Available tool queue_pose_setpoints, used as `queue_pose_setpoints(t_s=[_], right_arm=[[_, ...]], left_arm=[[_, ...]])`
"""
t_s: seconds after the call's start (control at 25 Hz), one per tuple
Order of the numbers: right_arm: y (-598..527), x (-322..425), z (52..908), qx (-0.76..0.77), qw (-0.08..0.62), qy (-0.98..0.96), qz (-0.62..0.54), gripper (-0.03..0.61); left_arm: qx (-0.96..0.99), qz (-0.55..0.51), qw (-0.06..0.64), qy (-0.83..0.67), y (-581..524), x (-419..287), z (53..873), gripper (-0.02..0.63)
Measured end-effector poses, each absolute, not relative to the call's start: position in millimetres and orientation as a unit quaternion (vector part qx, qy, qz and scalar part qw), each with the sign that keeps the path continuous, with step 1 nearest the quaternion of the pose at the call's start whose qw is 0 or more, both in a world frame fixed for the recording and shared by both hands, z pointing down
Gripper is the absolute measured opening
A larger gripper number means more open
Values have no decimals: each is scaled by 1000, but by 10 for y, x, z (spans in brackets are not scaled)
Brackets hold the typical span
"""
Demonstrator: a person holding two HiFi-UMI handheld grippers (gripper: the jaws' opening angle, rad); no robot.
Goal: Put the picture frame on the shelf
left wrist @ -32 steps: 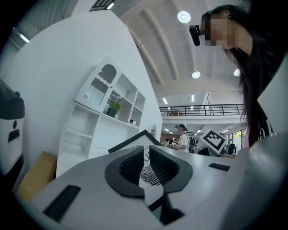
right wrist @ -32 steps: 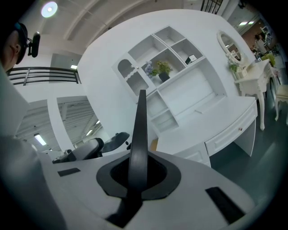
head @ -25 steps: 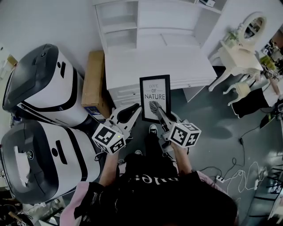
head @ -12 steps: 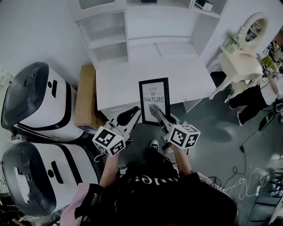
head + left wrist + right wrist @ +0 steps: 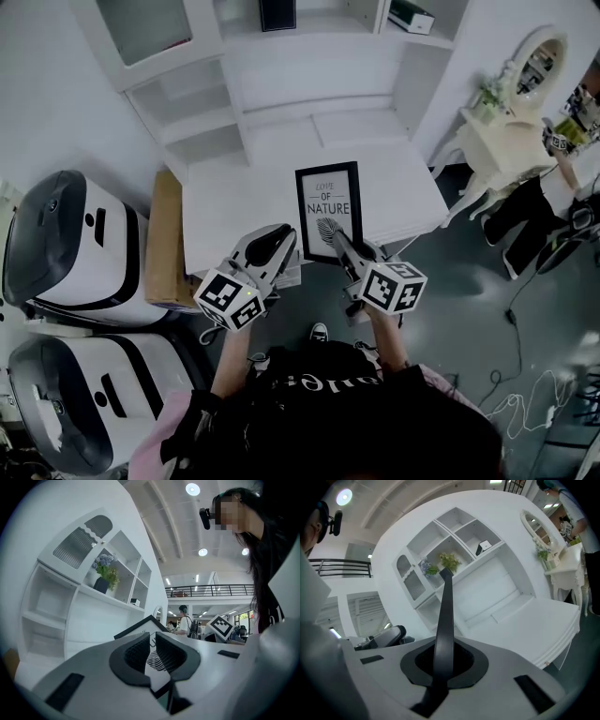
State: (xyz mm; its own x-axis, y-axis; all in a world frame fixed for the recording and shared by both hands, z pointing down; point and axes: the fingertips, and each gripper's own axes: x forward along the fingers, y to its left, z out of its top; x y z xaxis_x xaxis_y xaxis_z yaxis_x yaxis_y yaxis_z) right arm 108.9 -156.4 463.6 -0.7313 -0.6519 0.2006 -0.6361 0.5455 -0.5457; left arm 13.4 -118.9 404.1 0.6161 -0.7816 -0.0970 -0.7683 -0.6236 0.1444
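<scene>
Grippers fill the middle of the head view. The right gripper is clamped on the lower right edge of the black picture frame, whose "Love of Nature" print faces up towards the camera. The frame is held in the air over the front edge of the white desk, below the white shelf unit, and touches neither. The left gripper hangs just beside the frame's lower left edge. Only this view shows the two white-and-black machines and the cardboard box to the left, and the dressing table with its oval mirror to the right. The left gripper view looks across the frame's face: the ribbed pads are drawn almost together, with a thin slit and nothing caught between them. The frame's feather print shows through the slit from behind. This view alone shows a potted plant on an upper shelf and a distant person wearing headphones. The right gripper view shows the frame edge-on, as a dark strip rising from between closed jaws that press on both its sides. Beyond it the shelf compartments hold greenery and a small box.
</scene>
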Motion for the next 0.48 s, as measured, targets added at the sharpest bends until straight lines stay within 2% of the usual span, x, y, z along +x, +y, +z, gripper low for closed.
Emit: queue_pose_setpoints(t_s=[0.48], right_arm=[[-2382, 1343, 4299, -368, 46, 887, -274, 52]], left_arm=[[906, -46, 16, -421, -1780, 365, 3880, 49]])
